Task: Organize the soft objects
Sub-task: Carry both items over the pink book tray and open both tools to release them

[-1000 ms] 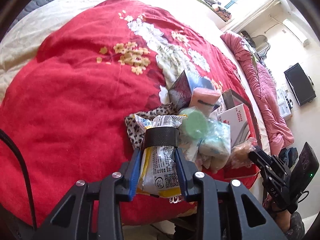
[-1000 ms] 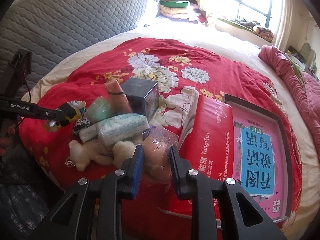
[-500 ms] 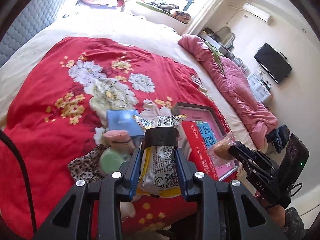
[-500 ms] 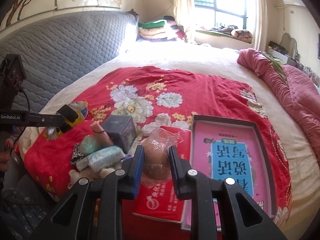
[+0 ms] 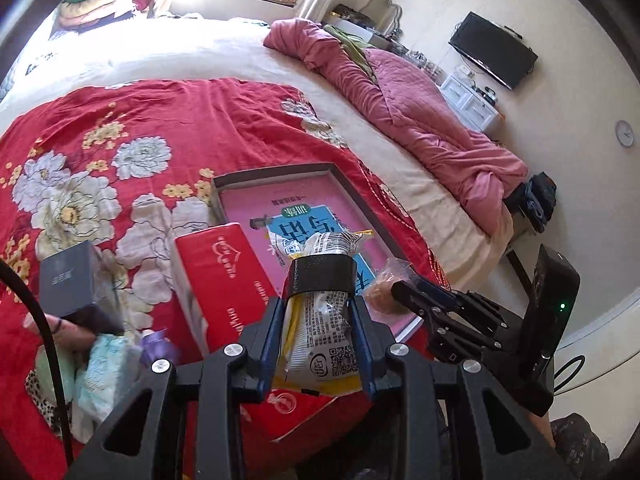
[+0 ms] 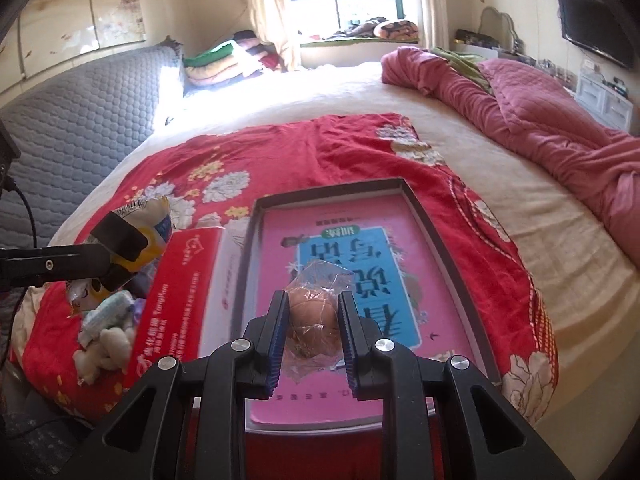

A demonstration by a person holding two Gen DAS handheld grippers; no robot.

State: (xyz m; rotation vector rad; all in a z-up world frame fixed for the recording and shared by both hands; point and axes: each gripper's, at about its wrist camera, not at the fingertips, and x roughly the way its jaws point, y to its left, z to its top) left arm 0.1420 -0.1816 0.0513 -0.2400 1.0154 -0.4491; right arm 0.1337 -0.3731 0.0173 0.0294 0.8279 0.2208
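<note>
While both wrist cameras look down over the bed, I see my left gripper clamped on a white-and-yellow printed snack packet wrapped with a band of black tape, the blue pads pressing its two sides and the packet standing upright between them, raised clear of the bedding. My right gripper has its fingers closed on a round brown bun in a crinkled clear plastic bag, likewise lifted off the surface. Under the bun lies a shallow grey-rimmed cardboard tray with a pink and blue printed bottom, resting on a red bedspread with white and yellow flowers. Just left of the tray, touching its rim, lies a long red carton with white lettering. From the right wrist view the left gripper shows at the left edge with its packet held above the carton's far end. At the near left sits a heap of soft things: a pale green-and-white pack of tissues, a fluffy white plush toy, and in the left wrist view a dark grey cube-shaped box and a leopard-print cloth. A rumpled pink quilt lies along the far right of the cream mattress.
</note>
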